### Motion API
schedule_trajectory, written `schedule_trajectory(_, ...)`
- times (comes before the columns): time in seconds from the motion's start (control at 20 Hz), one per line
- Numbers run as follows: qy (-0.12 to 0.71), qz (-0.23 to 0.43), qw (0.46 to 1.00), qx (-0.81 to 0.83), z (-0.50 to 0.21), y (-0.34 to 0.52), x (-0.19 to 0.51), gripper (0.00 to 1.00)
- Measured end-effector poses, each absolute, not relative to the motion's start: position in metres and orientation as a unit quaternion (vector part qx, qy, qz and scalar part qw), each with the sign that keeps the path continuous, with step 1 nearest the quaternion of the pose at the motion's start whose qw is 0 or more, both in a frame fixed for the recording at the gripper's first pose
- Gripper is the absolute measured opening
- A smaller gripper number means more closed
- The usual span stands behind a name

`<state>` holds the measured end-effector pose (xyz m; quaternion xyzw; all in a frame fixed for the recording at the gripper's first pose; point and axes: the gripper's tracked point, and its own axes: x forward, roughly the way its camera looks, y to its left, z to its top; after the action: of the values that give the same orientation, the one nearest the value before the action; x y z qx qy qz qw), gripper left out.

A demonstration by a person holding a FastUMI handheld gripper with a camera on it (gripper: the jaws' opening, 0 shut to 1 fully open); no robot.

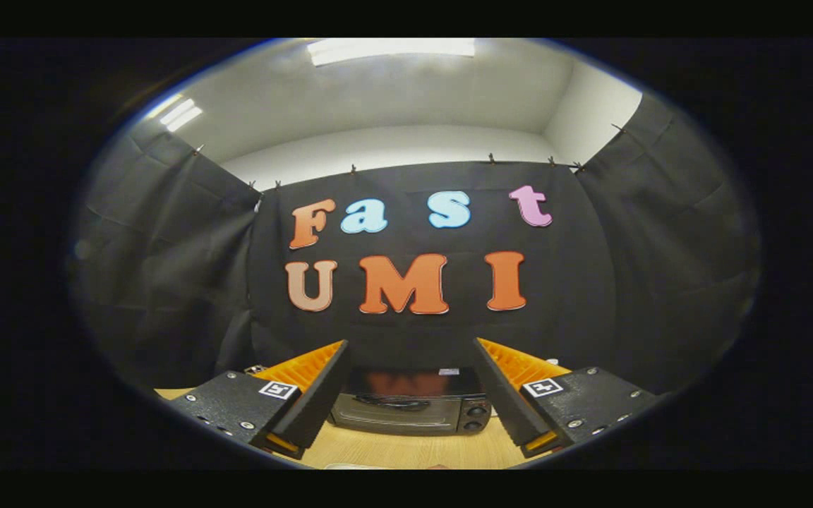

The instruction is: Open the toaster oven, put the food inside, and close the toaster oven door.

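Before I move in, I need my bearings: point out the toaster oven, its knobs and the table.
toaster oven (396, 413): gripper view, glass door, beyond the open jaws.
knobs (476, 410): gripper view, upper knob.
table (406, 451): gripper view, bare wood ahead of the oven.

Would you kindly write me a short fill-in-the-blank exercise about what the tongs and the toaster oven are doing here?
1. The tongs are ____, holding nothing.
2. The toaster oven sits beyond the fingers on a ____ table.
3. The oven's door is ____.
4. Its two knobs sit to the ____ of the door.

Missing words: open; wooden; closed; right
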<state>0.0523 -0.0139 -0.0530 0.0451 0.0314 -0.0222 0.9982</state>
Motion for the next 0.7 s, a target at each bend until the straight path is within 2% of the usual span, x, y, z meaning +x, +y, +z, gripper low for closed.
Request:
schedule_trajectory(0.3,0.063,-0.024,0.997,0.04,-0.098,-0.003,0.096,1.0)
schedule_trajectory(0.7,0.167,-0.026,0.984,0.05,-0.198,0.019,0.154,1.0)
